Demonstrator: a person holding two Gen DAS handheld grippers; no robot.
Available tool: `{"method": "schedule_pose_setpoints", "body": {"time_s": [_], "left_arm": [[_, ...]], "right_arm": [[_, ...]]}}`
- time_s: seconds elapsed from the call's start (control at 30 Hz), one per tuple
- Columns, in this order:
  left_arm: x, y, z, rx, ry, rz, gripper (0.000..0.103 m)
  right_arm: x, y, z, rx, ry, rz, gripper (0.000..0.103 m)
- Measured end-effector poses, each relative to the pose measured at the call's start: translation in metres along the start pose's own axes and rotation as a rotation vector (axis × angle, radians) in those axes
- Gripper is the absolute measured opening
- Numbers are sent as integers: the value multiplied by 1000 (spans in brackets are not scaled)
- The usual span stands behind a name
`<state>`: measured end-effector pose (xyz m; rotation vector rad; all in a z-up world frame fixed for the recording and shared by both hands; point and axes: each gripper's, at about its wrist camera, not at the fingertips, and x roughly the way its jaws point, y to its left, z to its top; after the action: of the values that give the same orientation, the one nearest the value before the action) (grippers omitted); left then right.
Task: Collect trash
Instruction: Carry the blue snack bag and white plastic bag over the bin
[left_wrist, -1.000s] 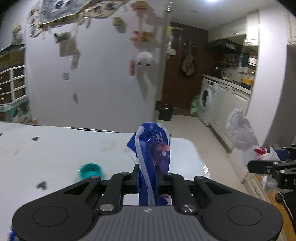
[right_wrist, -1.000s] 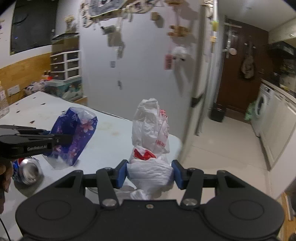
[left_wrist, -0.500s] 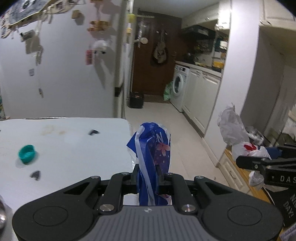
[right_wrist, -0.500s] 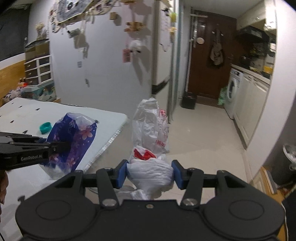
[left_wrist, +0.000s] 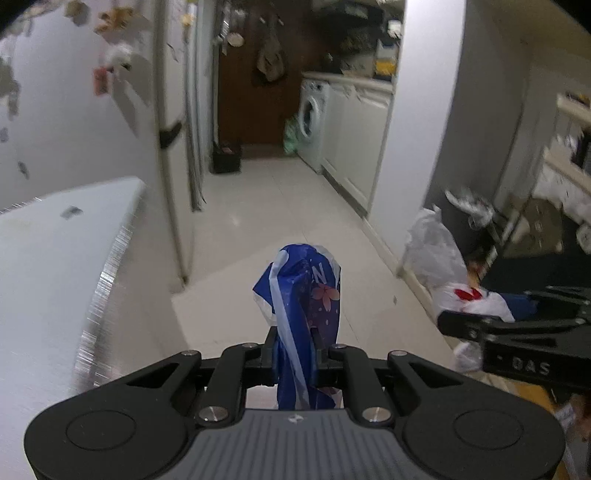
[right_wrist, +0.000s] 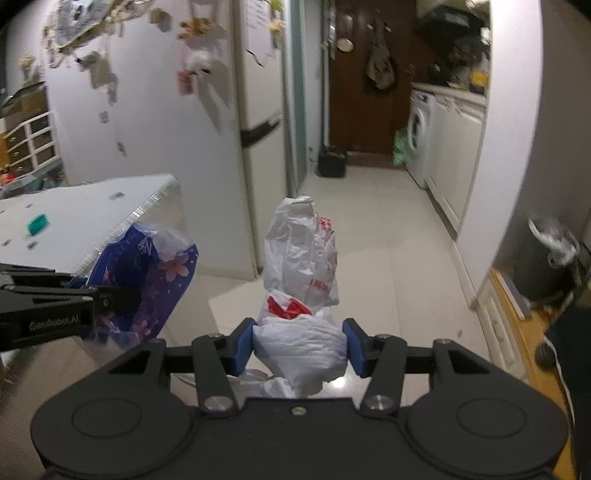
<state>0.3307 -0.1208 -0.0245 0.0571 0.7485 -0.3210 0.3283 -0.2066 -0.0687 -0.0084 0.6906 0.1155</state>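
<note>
Tongs angled floorward — left tongs (left_wrist: 295, 354) pinch blue wrapper (left_wrist: 306, 295), right tongs (right_wrist: 299, 347) clasp white bag (right_wrist: 301, 258).

A crumpled blue wrapper (left_wrist: 304, 295) printed with pink blossoms stands upright, pinched at its base; beside it a bunched white plastic bag (right_wrist: 301, 273) with red print, squeezed low down

Fridge magnets (right_wrist: 192, 29) motion-blurred, dark bin (left_wrist: 469, 221) contents unclear, table (right_wrist: 92, 206) cut off
</note>
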Motion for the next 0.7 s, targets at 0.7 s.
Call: {"method": "schedule_pose_setpoints", "body": {"time_s": [0.7], "left_arm": [[183, -11, -93, -53, 405, -26, 16]], "right_arm": [[154, -58, -135, 259, 382, 24, 52]]}}
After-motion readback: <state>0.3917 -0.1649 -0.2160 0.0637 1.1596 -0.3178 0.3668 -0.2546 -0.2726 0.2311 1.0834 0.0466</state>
